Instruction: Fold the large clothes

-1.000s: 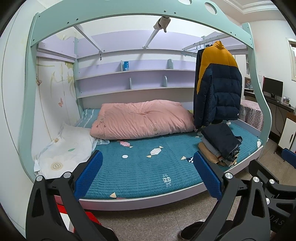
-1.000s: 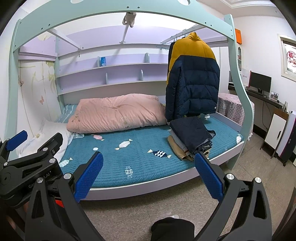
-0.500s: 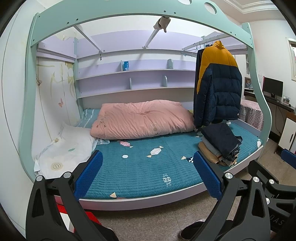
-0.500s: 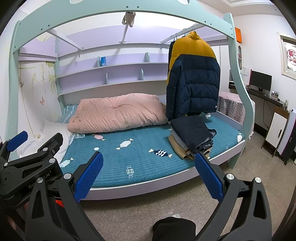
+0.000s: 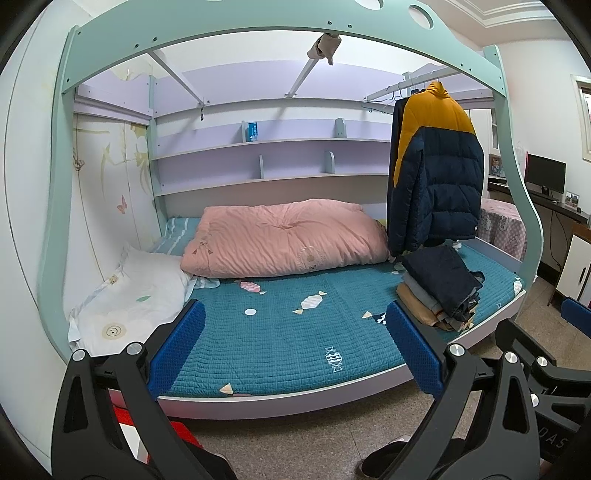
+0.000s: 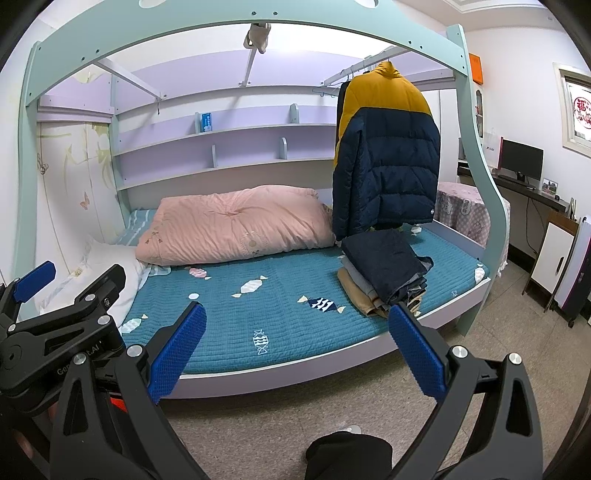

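Observation:
A navy and yellow puffer jacket (image 5: pixel 436 162) hangs from a rail at the right end of the bed; it also shows in the right wrist view (image 6: pixel 386 155). A stack of folded clothes (image 5: pixel 441 286) with a navy piece on top lies on the teal quilted bed (image 5: pixel 295 332) below the jacket, and shows in the right wrist view (image 6: pixel 384 271). My left gripper (image 5: pixel 295 350) is open and empty, held in front of the bed. My right gripper (image 6: pixel 297 349) is open and empty too, also short of the bed edge.
A pink duvet (image 5: pixel 284 238) lies at the back of the bed and a white pillow (image 5: pixel 136 299) at its left end. The mint bed frame (image 5: pixel 258 22) arches overhead. A desk with a monitor (image 6: pixel 521 158) and a white cabinet (image 6: pixel 552 253) stand to the right.
The right wrist view has shifted a little; the bed and jacket sit slightly farther right and lower. The left gripper has barely moved. Both stay open.

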Demonstrator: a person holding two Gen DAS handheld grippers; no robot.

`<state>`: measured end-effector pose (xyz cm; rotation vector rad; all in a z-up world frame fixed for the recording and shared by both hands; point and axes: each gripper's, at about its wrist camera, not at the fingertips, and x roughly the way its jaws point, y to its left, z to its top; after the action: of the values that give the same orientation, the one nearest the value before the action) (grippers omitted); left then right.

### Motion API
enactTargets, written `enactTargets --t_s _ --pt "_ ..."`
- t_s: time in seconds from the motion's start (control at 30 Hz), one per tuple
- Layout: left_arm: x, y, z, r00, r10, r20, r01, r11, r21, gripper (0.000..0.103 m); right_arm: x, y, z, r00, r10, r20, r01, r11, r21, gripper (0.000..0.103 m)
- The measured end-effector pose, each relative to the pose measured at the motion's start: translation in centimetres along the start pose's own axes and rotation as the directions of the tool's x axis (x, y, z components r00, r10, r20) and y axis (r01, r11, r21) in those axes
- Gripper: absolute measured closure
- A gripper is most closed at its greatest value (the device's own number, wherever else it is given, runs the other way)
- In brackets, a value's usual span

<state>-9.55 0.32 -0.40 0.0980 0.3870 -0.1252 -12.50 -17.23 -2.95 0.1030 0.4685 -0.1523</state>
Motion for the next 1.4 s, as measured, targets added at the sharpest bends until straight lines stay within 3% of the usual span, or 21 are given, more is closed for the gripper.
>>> enactTargets --t_s 1.4 --pt "0.0 0.4 -0.1 1.0 0.009 0.018 -0.009 1.0 -0.003 0.005 -0.2 1.4 -0.3 1.0 -0.002 -0.006 0.002 1.0 0.011 0.007"
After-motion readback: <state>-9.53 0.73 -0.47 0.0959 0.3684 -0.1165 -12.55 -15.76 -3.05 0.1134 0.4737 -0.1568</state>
